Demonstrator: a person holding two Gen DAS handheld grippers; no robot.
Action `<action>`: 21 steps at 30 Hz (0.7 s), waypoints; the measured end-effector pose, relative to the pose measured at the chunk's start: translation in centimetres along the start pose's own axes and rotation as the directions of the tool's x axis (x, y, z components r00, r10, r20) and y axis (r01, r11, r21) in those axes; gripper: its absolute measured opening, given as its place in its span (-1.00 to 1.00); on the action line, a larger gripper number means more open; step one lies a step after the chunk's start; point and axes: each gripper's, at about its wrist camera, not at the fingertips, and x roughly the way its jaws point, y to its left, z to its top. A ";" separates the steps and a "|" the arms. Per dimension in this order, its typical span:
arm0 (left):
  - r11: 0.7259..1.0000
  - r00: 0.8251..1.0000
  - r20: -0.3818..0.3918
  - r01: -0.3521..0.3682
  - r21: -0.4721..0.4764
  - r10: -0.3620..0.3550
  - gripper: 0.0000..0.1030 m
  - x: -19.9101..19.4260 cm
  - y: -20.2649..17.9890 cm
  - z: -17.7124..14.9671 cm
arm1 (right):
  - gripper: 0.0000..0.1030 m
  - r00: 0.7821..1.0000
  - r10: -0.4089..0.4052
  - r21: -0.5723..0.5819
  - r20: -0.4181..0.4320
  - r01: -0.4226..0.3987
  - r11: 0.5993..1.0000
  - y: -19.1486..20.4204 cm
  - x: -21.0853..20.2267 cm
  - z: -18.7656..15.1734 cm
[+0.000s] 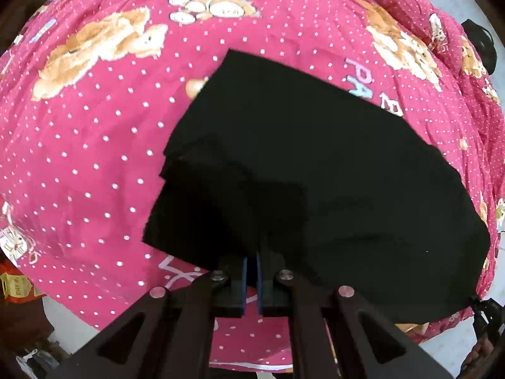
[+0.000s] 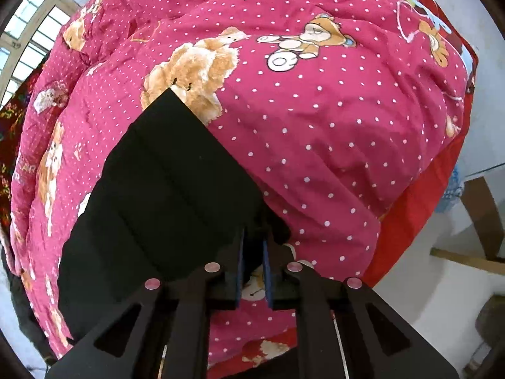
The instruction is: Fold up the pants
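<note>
The black pants (image 1: pixel 315 170) lie folded into a flat, layered rectangle on the pink dotted bedspread (image 1: pixel 94 158). My left gripper (image 1: pixel 251 252) is shut on the near edge of the pants, its blue pads almost touching with cloth between them. In the right wrist view the pants (image 2: pixel 164 195) stretch away to the upper left. My right gripper (image 2: pixel 253 237) is shut on the near right corner of the pants, with dark cloth between the pads. The fingertips of both grippers are hidden in the black fabric.
The bedspread (image 2: pixel 331 126) carries teddy-bear prints and covers a bed. A red sheet edge (image 2: pixel 419 195) hangs at the right, with a wooden piece (image 2: pixel 479 208) and pale floor beyond. A window (image 2: pixel 28 31) is at the upper left. A dark object (image 1: pixel 479 47) sits past the bed's far right.
</note>
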 end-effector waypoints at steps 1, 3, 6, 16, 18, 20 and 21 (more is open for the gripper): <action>1.000 1.000 0.003 0.000 0.005 0.000 -0.78 -0.5 0.1 0.0 | -0.73 1.000 -0.005 -0.007 0.000 0.005 1.000 0.0 -0.3 0.1; 1.000 1.000 0.005 -0.025 -0.001 0.025 -0.74 -1.3 0.7 0.0 | -0.53 0.999 -0.053 -0.015 0.012 0.053 0.998 -0.1 -1.4 0.4; 0.997 0.997 0.020 -0.072 -0.030 0.073 -0.75 -2.7 1.7 0.1 | -0.49 0.988 -0.135 -0.016 0.073 0.136 0.991 -0.1 -3.2 0.5; 0.987 0.996 0.068 0.040 0.159 -0.051 -0.74 -1.2 -8.4 3.0 | -0.35 0.994 -0.024 -0.363 0.111 0.063 0.930 8.7 -0.3 0.3; 0.982 1.000 0.010 0.022 0.189 -0.024 -0.73 0.9 -9.0 1.8 | -0.35 0.995 -0.079 -0.403 0.058 0.095 0.910 8.9 2.2 -0.5; 0.985 0.999 -0.034 0.027 0.168 -0.022 -0.73 2.3 -8.1 0.8 | -0.28 0.995 -0.082 -0.401 0.061 0.100 0.911 8.2 2.4 -0.8; 0.987 0.999 -0.024 0.044 0.154 -0.041 -0.73 2.3 -7.4 0.4 | -0.24 0.995 -0.082 -0.397 0.058 0.099 0.913 7.9 2.3 -0.7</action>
